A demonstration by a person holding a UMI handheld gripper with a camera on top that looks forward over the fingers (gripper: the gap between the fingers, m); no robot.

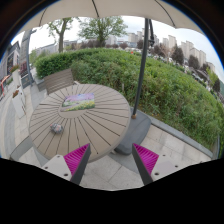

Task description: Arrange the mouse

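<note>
The gripper [112,160] hangs wide open and empty above the paving, held back for its approach. Ahead to the left, the mouse [57,127] lies on the table's [100,125] near side, a mat [79,101] farther back.

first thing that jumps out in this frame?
The round wooden table just beyond the open, empty fingers, with a flat pad at its middle and a small dark object, probably the mouse, nearer its edge. Behind it, a parasol pole rises before a green hedge.
</note>
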